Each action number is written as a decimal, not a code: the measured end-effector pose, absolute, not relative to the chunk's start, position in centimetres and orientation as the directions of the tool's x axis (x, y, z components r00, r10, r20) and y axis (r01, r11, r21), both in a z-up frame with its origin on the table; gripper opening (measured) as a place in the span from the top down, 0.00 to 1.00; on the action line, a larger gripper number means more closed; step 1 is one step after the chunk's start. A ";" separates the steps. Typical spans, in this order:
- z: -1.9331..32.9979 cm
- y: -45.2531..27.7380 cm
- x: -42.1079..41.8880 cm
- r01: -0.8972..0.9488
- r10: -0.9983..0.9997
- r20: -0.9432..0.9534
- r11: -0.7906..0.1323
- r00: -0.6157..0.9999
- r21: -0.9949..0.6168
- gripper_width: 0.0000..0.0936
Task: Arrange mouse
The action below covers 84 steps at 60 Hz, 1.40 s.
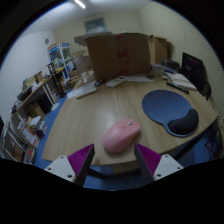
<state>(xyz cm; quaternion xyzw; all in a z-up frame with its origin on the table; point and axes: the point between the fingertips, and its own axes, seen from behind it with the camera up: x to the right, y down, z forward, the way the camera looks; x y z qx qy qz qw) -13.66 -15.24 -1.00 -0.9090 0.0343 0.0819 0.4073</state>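
**Pink mouse dead ahead, pad off to the right**

While the hand-held gripper (113, 160) hovers with its fingers spread wide and nothing between them, the pink mouse (122, 135) lies just ahead of the fingertips, roughly centred on the gap and a touch nearer the right finger. Its long axis runs slightly slantwise to the fingers' line, the broader end toward the gripper, so a straight push forward would bring the pads to either flank with only a small twist needed. Both magenta pads (80, 157) show clear of the mouse; there is no contact yet.

The mouse rests on the bare wooden surface (85, 115), close to its near edge. To the right and a little beyond sits the dark blue mouse pad (163, 105) with a black wrist rest (183, 124) at its near right side. The mouse and the pad are apart, with a strip of bare wood between them. That pad is the likely goal, I judge, so the carry would run forward and rightward.

Open room is generous: wood to the left and ahead of the mouse is free up to a large cardboard box (118, 55) standing well beyond. Papers (128, 80) lie before the box, and a monitor (192, 68) stands at the far right, beyond the pad. The near edge is the one risk: a clumsy nudge backward could tip the mouse off.
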 end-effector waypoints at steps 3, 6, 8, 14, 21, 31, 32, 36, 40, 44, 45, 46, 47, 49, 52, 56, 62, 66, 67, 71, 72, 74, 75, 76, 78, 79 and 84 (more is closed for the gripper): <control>-0.9 -13.7 -13.7 -0.104 0.018 -0.150 -0.640 0.988 -0.761 0.11; -1.0 -12.5 -13.6 -0.087 0.018 -0.126 -0.633 0.992 -0.770 0.12; -1.0 -11.5 -13.7 -0.086 0.012 -0.120 -0.625 0.993 -0.776 0.13; -1.1 -8.8 -14.0 -0.053 0.021 -0.081 -0.597 0.996 -0.801 0.13; -1.5 -6.5 -14.3 -0.006 0.022 -0.023 -0.566 1.000 -0.824 0.23; -1.6 -5.9 -14.7 0.036 0.071 -0.004 -0.546 0.997 -0.837 0.51; -1.6 -5.9 -14.7 0.034 0.072 -0.008 -0.559 0.997 -0.828 0.52; -1.8 -6.2 -14.8 0.051 0.093 -0.008 -0.621 0.996 -0.782 0.57; -1.7 -6.4 -15.3 0.059 0.129 -0.034 -0.648 0.991 -0.760 0.61; -1.1 -7.0 -16.6 0.081 0.186 -0.057 -0.660 0.981 -0.747 0.64; -0.7 -7.2 -16.9 0.086 0.199 -0.063 -0.658 0.978 -0.748 0.64; -0.1 -7.2 -17.1 0.089 0.212 -0.068 -0.651 0.975 -0.754 0.65; 0.7 -7.1 -17.2 0.092 0.225 -0.072 -0.641 0.972 -0.762 0.65; 2.6 -6.9 -17.3 0.096 0.251 -0.079 -0.615 0.965 -0.782 0.65; 6.5 -6.0 -16.9 0.099 0.286 -0.082 -0.564 0.955 -0.820 0.65; 12.7 -4.2 -14.2 0.080 0.283 -0.064 -0.469 0.957 -0.880 0.65; 18.7 -0.8 -6.2 0.065 0.199 -0.007 -0.352 0.980 -0.934 0.65; 18.9 1.2 0.0 0.054 0.114 0.016 -0.339 0.993 -0.939 0.65; 18.4 1.5 1.4 0.046 0.098 0.013 -0.346 0.995 -0.937 0.65; 15.5 2.3 5.7 -0.003 0.044 -0.022 -0.394 0.999 -0.919 0.65; 14.2 2.4 6.5 -0.015 0.034 -0.031 -0.409 0.999 -0.912 0.65; 12.4 2.5 7.7 -0.026 0.018 -0.038 -0.445 0.999 -0.895 0.65; 11.3 2.5 8.2 -0.026 0.014 -0.037 -0.465 0.999 -0.885 0.65; 10.2 2.5 8.6 -0.024 0.011 -0.034 -0.484 0.999 -0.875 0.65; 7.5 2.6 9.3 -0.020 0.007 -0.027 -0.513 1.000 -0.858 0.65; 6.8 2.5 9.5 -0.020 0.005 -0.027 -0.524 1.000 -0.852 0.65; 3.2 2.2 9.4 -0.025 0.012 -0.039 -0.576 0.999 -0.817 0.65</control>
